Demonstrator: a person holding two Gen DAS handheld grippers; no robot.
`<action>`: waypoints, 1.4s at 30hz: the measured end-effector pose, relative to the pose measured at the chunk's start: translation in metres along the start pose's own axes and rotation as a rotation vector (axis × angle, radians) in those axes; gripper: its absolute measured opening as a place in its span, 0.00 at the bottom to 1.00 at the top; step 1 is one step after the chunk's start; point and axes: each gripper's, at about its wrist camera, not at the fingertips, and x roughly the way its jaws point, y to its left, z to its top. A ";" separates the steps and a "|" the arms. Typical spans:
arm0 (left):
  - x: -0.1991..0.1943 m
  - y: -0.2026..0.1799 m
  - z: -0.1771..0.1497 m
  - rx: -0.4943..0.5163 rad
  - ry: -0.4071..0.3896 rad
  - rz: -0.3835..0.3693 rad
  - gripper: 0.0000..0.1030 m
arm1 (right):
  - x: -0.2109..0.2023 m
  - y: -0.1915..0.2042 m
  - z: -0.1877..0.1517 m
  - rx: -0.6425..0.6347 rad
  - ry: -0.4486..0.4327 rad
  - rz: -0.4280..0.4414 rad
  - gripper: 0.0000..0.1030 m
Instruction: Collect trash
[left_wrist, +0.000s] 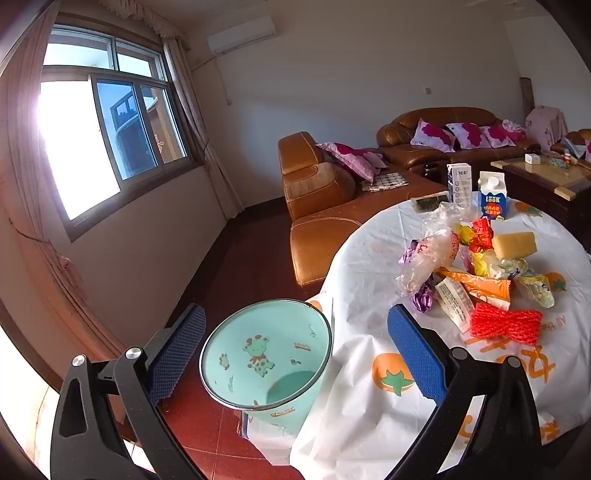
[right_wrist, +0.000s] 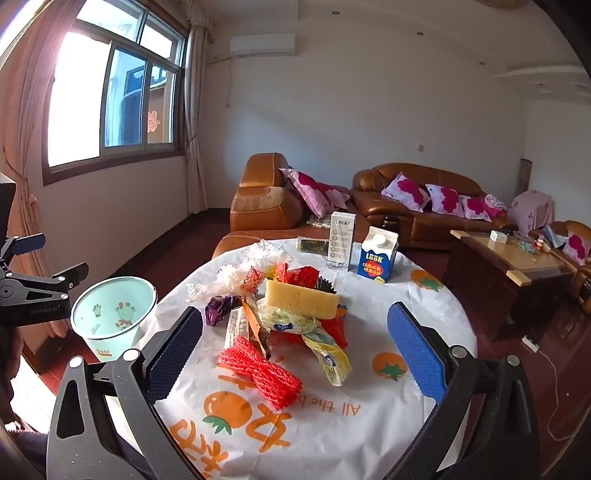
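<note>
A heap of wrappers lies on the round table's white cloth: a red foam net, a yellow sponge, crumpled clear plastic. The same wrappers and red net show in the left wrist view. A mint bin with a giraffe print stands empty at the table's left edge; the bin shows in the right view too. My left gripper hangs open above the bin's mouth. My right gripper is open, its pads either side of the red net, above it.
Two cartons stand at the table's far side. Brown leather sofas with pink cushions and a wooden coffee table lie beyond. A window is on the left wall; the floor is red tile.
</note>
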 end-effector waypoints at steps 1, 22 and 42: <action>0.000 0.000 0.000 0.000 0.000 0.000 0.94 | 0.000 0.000 0.000 0.003 -0.002 -0.002 0.96; -0.001 0.007 0.004 0.001 -0.006 0.021 0.94 | 0.000 -0.001 -0.001 0.008 0.013 -0.003 0.96; 0.002 0.008 0.002 -0.002 -0.006 0.027 0.94 | 0.001 -0.004 0.000 0.019 0.019 0.002 0.96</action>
